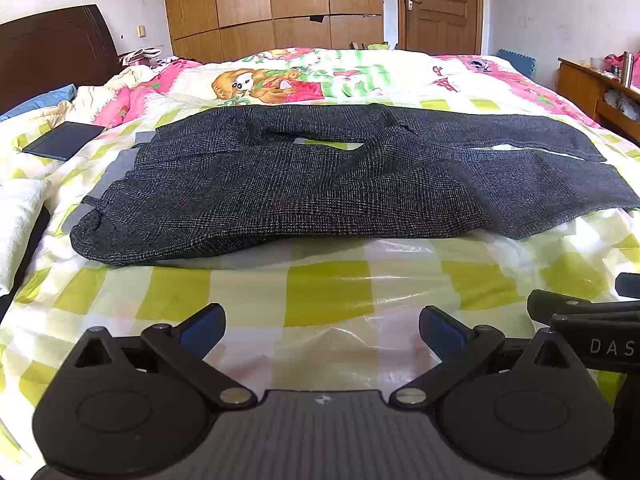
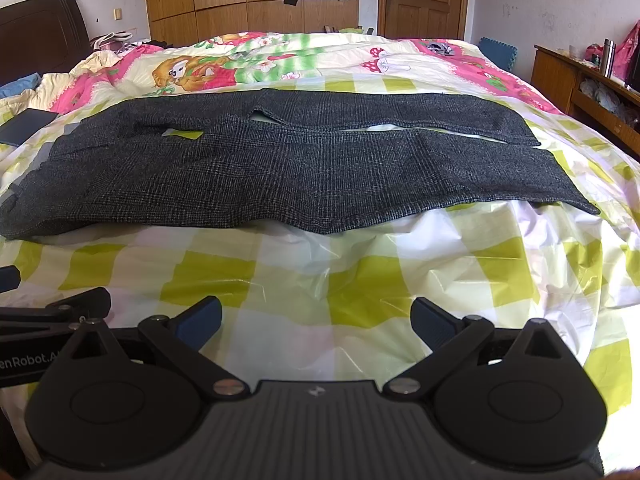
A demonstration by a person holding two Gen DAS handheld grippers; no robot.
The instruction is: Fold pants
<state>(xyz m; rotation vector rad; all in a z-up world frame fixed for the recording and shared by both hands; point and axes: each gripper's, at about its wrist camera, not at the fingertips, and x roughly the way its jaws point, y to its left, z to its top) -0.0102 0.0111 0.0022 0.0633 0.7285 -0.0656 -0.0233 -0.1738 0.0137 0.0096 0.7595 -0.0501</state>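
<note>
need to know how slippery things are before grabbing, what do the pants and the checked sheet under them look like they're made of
The pants look like a thick woven wool or wool blend: dark grey, matte, with a fine check and a slightly fuzzy surface. The checked sheet looks like thin plastic film rather than cloth: it is glossy, catches highlights and holds sharp crinkles. It is probably the slicker of the two.

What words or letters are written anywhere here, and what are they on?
"DAS", cut off by the edge: on the right gripper body, left wrist view.
"enRobot.A", cut off both ends: on the left gripper body, right wrist view.
Nothing readable on the bedspread or pants.
</note>
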